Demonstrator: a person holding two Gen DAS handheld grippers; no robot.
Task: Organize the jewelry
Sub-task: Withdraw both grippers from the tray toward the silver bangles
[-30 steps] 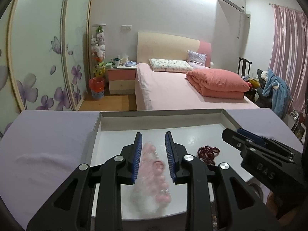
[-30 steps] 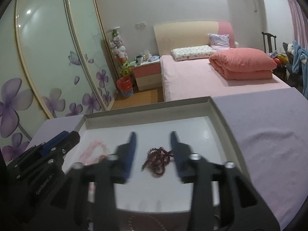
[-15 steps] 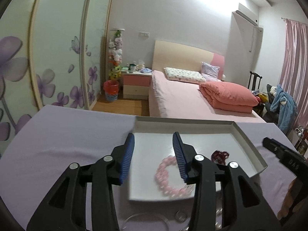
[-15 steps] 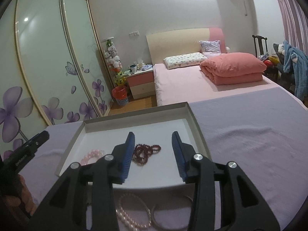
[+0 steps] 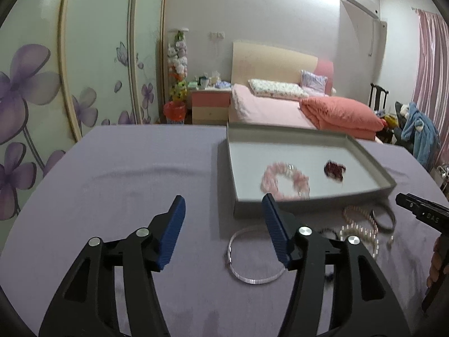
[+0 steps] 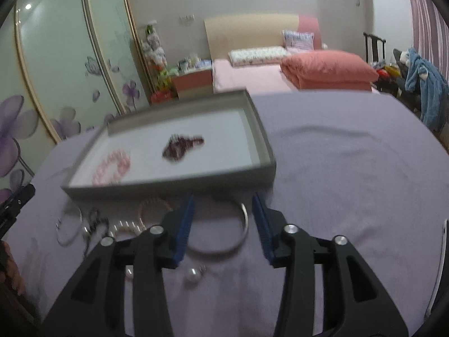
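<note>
A grey tray [image 5: 373,157] [image 6: 261,129] on the purple cloth holds a pink bead bracelet [image 5: 284,182] [image 6: 113,167] and a dark red bead bracelet [image 5: 334,170] [image 6: 181,146]. In front of the tray lie a silver bangle [image 5: 254,278] [image 6: 241,241], a pearl necklace [image 5: 362,224] [image 6: 126,227], another thin bangle [image 5: 388,219] [image 6: 66,230] and a loose pearl earring [image 6: 193,276]. My left gripper [image 5: 223,216] is open and empty, left of the tray's front corner. My right gripper [image 6: 223,210] is open and empty, over the silver bangle.
The purple cloth [image 5: 112,174] covers the table. A bed [image 5: 280,109], a nightstand [image 5: 210,104] and flowered wardrobe doors [image 5: 70,84] stand behind it. The right gripper's body [image 5: 421,213] shows at the right edge of the left wrist view.
Both grippers have pulled back out of the tray toward the near side. The left gripper let go of the pink bracelet, which lies in the tray, and opened wider.
</note>
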